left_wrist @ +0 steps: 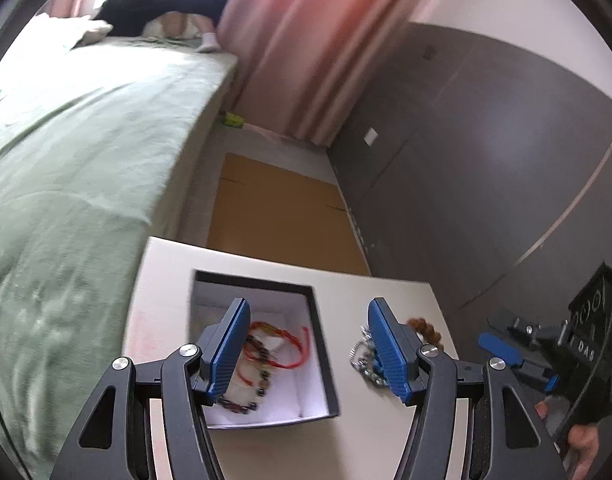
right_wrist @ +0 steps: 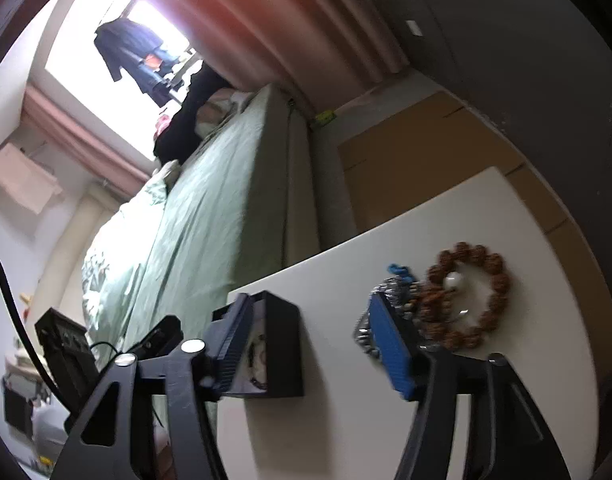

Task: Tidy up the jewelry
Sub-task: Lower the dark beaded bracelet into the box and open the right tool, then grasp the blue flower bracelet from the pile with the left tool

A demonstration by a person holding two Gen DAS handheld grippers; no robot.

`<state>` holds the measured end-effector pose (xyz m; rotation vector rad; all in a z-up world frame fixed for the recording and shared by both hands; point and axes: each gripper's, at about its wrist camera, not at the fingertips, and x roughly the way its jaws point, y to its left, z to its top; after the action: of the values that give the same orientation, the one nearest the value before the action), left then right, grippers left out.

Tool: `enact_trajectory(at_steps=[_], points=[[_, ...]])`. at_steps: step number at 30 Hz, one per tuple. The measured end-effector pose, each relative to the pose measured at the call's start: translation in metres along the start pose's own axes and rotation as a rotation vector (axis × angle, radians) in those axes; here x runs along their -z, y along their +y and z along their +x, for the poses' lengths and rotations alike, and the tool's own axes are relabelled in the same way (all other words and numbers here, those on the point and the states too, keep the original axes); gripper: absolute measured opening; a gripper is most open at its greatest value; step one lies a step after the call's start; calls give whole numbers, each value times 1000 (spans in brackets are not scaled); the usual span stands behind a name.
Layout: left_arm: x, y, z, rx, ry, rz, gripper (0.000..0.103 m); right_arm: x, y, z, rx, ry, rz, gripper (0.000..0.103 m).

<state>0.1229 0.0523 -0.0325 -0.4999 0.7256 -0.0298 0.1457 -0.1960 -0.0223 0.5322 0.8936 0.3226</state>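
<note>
On the white table (left_wrist: 369,440) stands a black box (left_wrist: 325,344) with a white lining. A red string bracelet (left_wrist: 294,344) and a dark bead bracelet (left_wrist: 250,400) lie inside it. My left gripper (left_wrist: 309,356) is open over the box's right wall, holding nothing. Right of the box, a silver chain (left_wrist: 361,360) and a brown bead bracelet (left_wrist: 427,328) lie on the table. My right gripper (right_wrist: 311,348) is open and empty, between the box (right_wrist: 284,344) and the jewelry pile. The brown bead bracelet (right_wrist: 465,296), silver chain (right_wrist: 389,290) and a small blue piece (right_wrist: 399,270) lie past its right finger.
A bed with a green cover (left_wrist: 86,160) runs along the table's left. Flat cardboard (left_wrist: 278,208) lies on the floor beyond the table, with a dark wall (left_wrist: 485,160) to the right. The right gripper (left_wrist: 501,348) and a hand (left_wrist: 581,440) show at the lower right.
</note>
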Motion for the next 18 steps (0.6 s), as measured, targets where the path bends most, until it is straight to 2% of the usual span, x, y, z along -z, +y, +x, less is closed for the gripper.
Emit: enact_trajectory(at_steps=[9,12,18], points=[[23,-50,29,35,71,137,62,-6,-32,-11,92,35,25,70],[29,-60,37,39,83,155,50,-7,-46,-18,111,37,49,70],[43,-83,58,54,131,197,38,-8,-73,-23,153,64,118,70]])
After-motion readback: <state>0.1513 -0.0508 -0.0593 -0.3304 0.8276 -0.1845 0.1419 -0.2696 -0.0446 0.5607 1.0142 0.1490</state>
